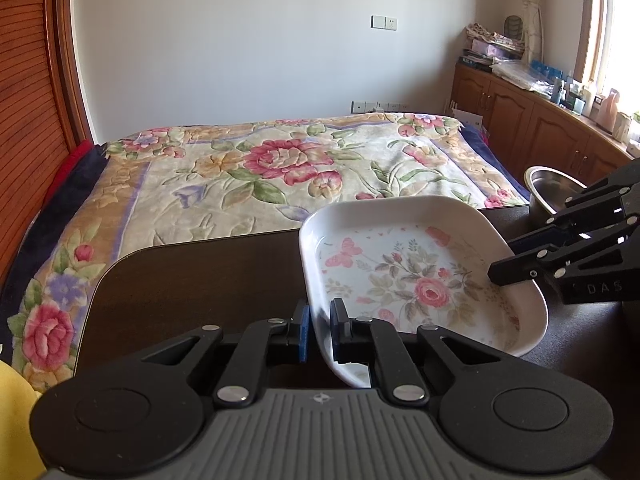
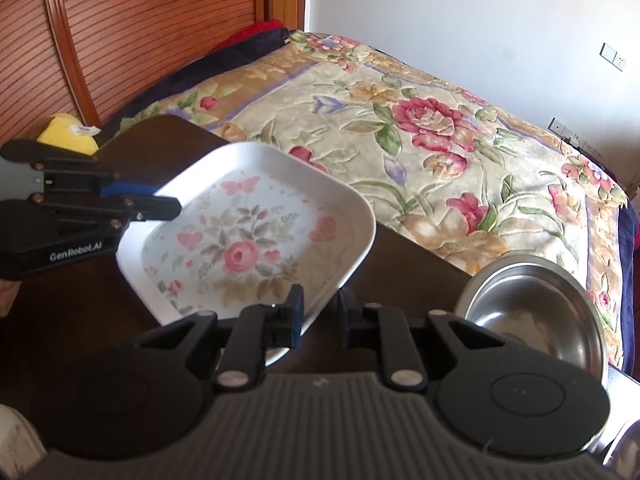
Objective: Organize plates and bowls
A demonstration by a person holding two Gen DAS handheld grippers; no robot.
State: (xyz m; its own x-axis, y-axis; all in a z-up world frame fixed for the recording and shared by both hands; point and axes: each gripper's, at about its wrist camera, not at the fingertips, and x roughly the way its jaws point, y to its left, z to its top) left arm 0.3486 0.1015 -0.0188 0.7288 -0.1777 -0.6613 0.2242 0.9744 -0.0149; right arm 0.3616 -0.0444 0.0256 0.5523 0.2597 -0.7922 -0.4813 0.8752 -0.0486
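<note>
A white square plate [image 1: 404,264] [image 2: 256,232] with a pink rose print hovers tilted over the dark table [image 1: 192,280]. My left gripper [image 1: 320,320] is shut on its near rim, one finger inside and one outside; the right wrist view shows this gripper [image 2: 168,202] at the plate's left edge. My right gripper [image 2: 320,308] straddles the opposite rim, and a thin dark gap shows beside its outer finger, so it is open. From the left wrist view, the right gripper [image 1: 500,264] reaches in over the plate's right rim. A steel bowl [image 1: 548,184] [image 2: 532,304] stands upright on the table beside it.
Behind the table lies a bed [image 1: 280,168] with a floral blanket. A yellow cloth [image 2: 68,132] sits at the table's left end. Wooden cabinets [image 1: 540,120] with clutter on top run along the right wall. A slatted wooden headboard [image 2: 140,40] stands at the left.
</note>
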